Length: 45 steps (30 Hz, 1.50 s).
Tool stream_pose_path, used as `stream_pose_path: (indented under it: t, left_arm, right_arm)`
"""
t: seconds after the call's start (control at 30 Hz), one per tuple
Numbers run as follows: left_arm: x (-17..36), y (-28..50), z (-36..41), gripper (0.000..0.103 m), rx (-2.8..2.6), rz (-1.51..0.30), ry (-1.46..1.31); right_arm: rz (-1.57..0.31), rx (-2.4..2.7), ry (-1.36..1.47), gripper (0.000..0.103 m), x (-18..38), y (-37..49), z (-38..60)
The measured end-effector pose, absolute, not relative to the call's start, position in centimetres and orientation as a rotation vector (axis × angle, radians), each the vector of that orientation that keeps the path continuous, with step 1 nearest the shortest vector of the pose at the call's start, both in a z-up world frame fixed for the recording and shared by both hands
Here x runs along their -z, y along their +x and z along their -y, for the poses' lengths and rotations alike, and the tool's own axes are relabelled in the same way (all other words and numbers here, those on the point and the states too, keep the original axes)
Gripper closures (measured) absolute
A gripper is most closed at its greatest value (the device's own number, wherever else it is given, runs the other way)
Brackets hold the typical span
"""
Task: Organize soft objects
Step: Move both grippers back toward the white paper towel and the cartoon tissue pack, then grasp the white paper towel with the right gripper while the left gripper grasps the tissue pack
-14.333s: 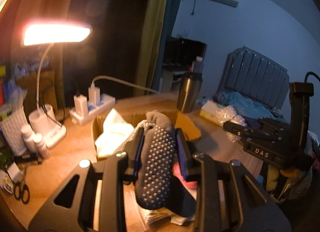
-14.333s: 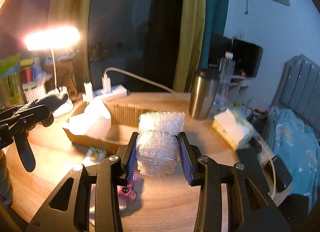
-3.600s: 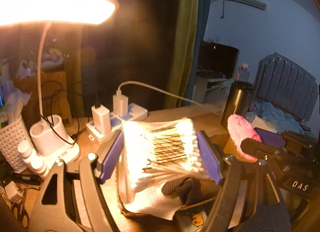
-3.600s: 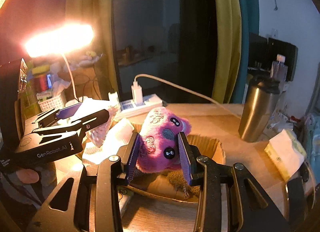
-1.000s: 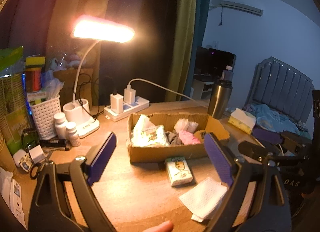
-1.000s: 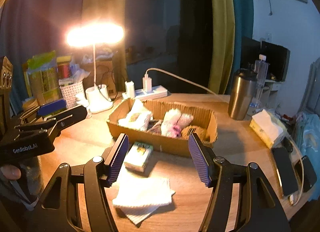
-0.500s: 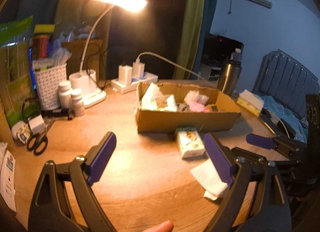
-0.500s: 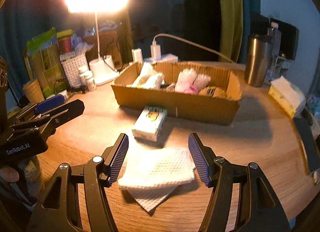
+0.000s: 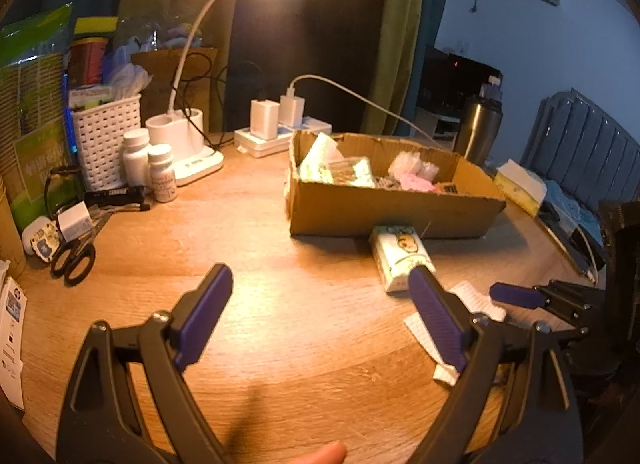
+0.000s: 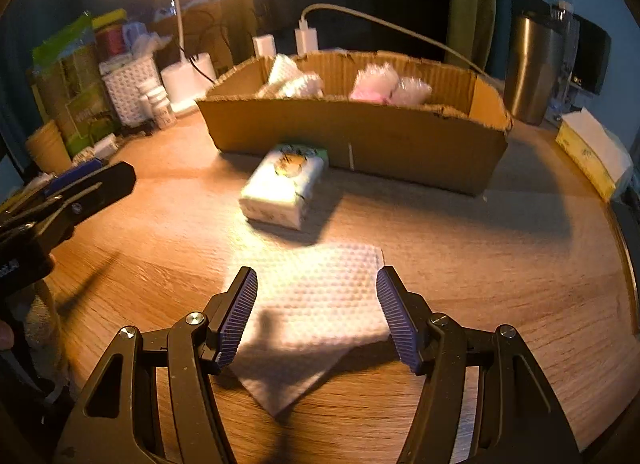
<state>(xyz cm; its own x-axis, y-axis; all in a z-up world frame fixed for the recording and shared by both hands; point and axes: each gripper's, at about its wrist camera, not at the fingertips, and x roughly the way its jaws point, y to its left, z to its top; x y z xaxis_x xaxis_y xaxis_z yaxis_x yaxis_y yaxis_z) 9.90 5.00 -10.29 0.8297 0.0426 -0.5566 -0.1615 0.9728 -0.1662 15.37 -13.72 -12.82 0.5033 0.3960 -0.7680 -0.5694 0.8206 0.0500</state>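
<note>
Cardboard box (image 10: 352,144) beyond the jaws already holds several soft items. Outstanding: tissue pack (image 10: 286,186) ahead of the right gripper (image 10: 316,316), napkin (image 10: 316,304) between its spread jaws. Left gripper (image 9: 320,312) jaws also apart, empty.

Table (image 10: 480,264): wood grain, satin sheen. Box (image 10: 360,140) beyond the fingers: raw corrugated cardboard, torn edges. Paper towel (image 10: 316,296) between the right fingers: white, embossed, matt. Tissue pack (image 10: 286,184): glossy plastic wrap. Tumbler (image 10: 532,64): brushed metal. Finger pads (image 10: 240,316): ribbed purple rubber.
</note>
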Motion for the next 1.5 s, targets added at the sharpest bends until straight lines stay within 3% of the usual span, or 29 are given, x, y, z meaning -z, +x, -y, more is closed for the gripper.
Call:
stream_pose_path:
  t: [0.37,0.43,0.6,0.7,1.43,1.5]
  left_arm:
    - [11.1,11.4,-3.1,0.012,-0.12,-0.644,-0.157]
    - [11.1,11.7,-2.7,0.012,-0.122,-0.652,-0.145]
    - [11.0,12.4,-1.7,0.012,-0.125,-0.667,-0.113]
    - [11.1,13.2,-0.8,0.012,-0.122,-0.678,-0.097]
    - [14.1,21.4,3.5,0.014,-0.112,-0.868,-0.045]
    - [14.4,21.8,3.7,0.023,-0.107,-0.885,-0.045]
  right_arm:
    - [-0.848,-0.629,-0.333,0.04,13.6,15.4,13.1]
    - [-0.844,-0.636,-0.334,0.045,13.6,15.4,13.3]
    - [-0.834,-0.619,-0.301,0.079,13.3,16.3,15.0]
    - [-0.829,-0.594,-0.284,0.083,13.2,16.9,16.3]
    - [-0.785,-0.576,-0.116,0.085,12.5,21.2,22.7]
    - [-0.786,-0.583,-0.11,0.085,12.5,21.3,22.8]
